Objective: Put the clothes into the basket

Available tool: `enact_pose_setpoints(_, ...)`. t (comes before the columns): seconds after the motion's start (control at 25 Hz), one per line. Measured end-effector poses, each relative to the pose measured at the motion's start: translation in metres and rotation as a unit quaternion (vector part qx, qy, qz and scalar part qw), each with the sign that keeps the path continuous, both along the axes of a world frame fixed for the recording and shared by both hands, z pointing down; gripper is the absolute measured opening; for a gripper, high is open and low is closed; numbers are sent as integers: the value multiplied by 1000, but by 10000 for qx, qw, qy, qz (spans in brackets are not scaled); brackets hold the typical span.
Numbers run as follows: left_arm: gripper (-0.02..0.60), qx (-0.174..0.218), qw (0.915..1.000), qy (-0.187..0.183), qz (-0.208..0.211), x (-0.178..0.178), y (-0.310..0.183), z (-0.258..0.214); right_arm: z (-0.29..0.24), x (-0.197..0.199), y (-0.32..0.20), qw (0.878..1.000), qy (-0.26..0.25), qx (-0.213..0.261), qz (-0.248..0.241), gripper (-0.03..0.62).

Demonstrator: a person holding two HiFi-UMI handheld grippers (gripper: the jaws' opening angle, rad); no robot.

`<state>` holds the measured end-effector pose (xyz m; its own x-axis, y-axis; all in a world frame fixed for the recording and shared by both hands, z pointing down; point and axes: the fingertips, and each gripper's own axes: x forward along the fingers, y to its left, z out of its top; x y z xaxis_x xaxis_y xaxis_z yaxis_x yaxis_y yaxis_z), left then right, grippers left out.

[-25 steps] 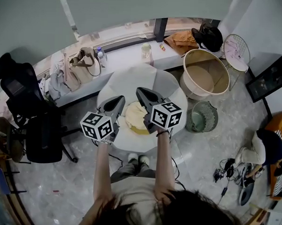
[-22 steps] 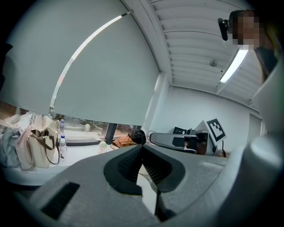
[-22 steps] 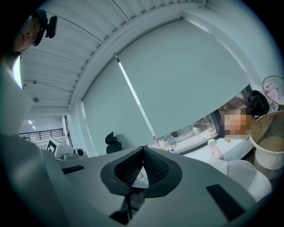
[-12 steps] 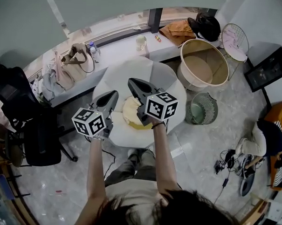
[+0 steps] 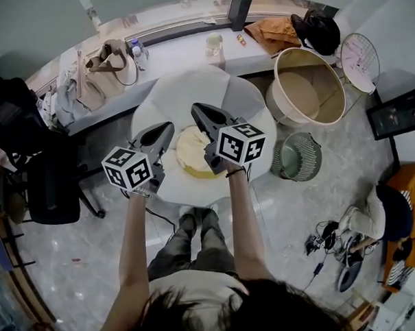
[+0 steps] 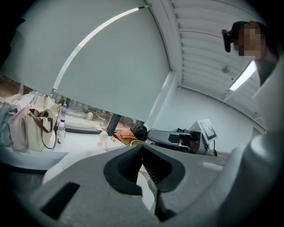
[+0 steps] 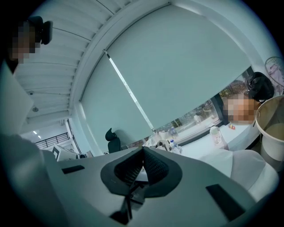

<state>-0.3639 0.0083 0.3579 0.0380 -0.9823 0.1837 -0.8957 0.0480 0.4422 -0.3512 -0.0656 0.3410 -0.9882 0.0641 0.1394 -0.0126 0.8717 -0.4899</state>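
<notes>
Lowering toward the yellow clothes (image 5: 186, 152), you carry left gripper (image 5: 165, 129) and right gripper (image 5: 198, 111) with jaws pressed together, empty; clothes untouched, basket (image 5: 297, 98) unfilled.

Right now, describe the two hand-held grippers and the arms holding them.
The left hand-held gripper and right hand-held gripper match: grey tapered shells, black ribbed pads, a white cube with black square markers on each. Bare arms, light top, dark band on the right wrist.
</notes>
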Motion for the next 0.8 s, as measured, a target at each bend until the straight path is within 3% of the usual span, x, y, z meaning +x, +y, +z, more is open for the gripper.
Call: enact_pose_setpoints(0.8,11,-158,9993,335,-86,-26,-41,92,128,-35,-37,9970,594,-345,-343,9)
